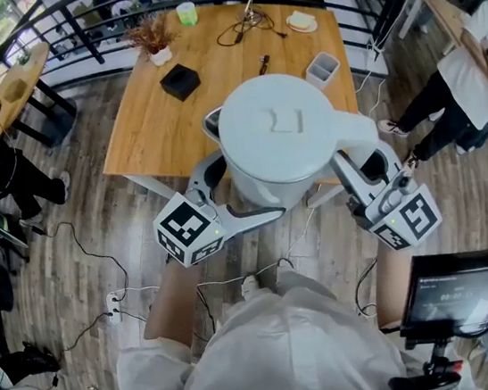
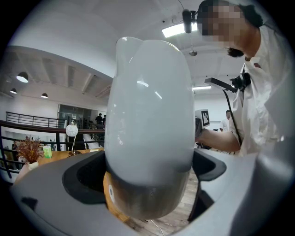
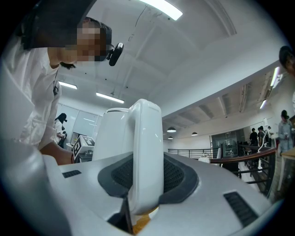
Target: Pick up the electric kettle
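Your left gripper (image 2: 148,184) has its jaws spread wide and pressed on the lower body of the electric kettle (image 2: 150,115), one dark pad on each side. The kettle fills the middle of that view and hides where the pads meet it. Under its metal base, a wood-coloured edge at the lower left is too cut off to identify, and floor planks show behind it.

Your right gripper (image 3: 145,184) has its jaws nearly together, clamped on the kettle's white handle (image 3: 147,152), which stands upright between the ribbed pads. The handle's lower end drops out of sight between the jaws.

In the head view the kettle sits at mid-frame, lid toward you, and covers both sets of jaw tips and the near edge of the wooden table (image 1: 148,122). Only the marker cubes and gripper bodies show at lower left and lower right of it.

Further up the table are a black box (image 1: 179,81), a white container (image 1: 323,68) and a potted plant (image 1: 155,44). A bystander (image 1: 469,68) is cut off at the right edge.
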`<state>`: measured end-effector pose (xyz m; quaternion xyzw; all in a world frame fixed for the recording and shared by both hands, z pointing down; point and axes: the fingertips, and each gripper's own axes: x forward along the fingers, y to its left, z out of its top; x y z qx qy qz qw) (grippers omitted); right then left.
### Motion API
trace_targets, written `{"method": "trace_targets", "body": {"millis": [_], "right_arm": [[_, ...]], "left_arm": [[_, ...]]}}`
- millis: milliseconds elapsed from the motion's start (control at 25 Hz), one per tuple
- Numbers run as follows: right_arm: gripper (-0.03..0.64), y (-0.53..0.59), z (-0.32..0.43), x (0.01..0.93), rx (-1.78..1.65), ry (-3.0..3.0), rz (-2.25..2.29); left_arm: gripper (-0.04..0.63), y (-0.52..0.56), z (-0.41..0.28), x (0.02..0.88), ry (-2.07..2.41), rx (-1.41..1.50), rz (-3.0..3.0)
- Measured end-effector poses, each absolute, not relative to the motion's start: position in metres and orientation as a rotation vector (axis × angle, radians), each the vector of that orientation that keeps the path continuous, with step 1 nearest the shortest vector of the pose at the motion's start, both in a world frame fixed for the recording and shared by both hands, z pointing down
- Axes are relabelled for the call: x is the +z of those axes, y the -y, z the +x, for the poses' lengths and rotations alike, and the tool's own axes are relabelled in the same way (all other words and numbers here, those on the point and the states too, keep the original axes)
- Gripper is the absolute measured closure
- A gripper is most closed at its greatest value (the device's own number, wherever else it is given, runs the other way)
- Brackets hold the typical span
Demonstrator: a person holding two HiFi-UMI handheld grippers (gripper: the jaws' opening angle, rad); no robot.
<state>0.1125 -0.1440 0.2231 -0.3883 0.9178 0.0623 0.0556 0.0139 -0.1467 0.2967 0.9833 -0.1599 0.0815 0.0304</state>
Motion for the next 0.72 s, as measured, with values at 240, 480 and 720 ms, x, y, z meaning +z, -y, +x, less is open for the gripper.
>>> {"method": "trace_targets", "body": {"millis": [240, 480, 720], "right_arm": [[0.5, 0.1439, 0.112, 0.2235, 0.19, -2.789, -1.175], [0.5, 0.1444, 0.1108, 0.2217, 0.189, -2.79, -1.174], [0.5, 0.144, 0.112, 0.2237, 0.184, -2.788, -1.173]], "left_arm": [[0.014, 0.1466, 0.0135, 0.2965, 0.491, 0.256, 3.032], [0.015, 0.1472, 0.0123, 0.2947, 0.495, 0.255, 3.034], [0.015, 0.1467, 0.0129, 0.2958, 0.497, 0.258, 3.035]]}}
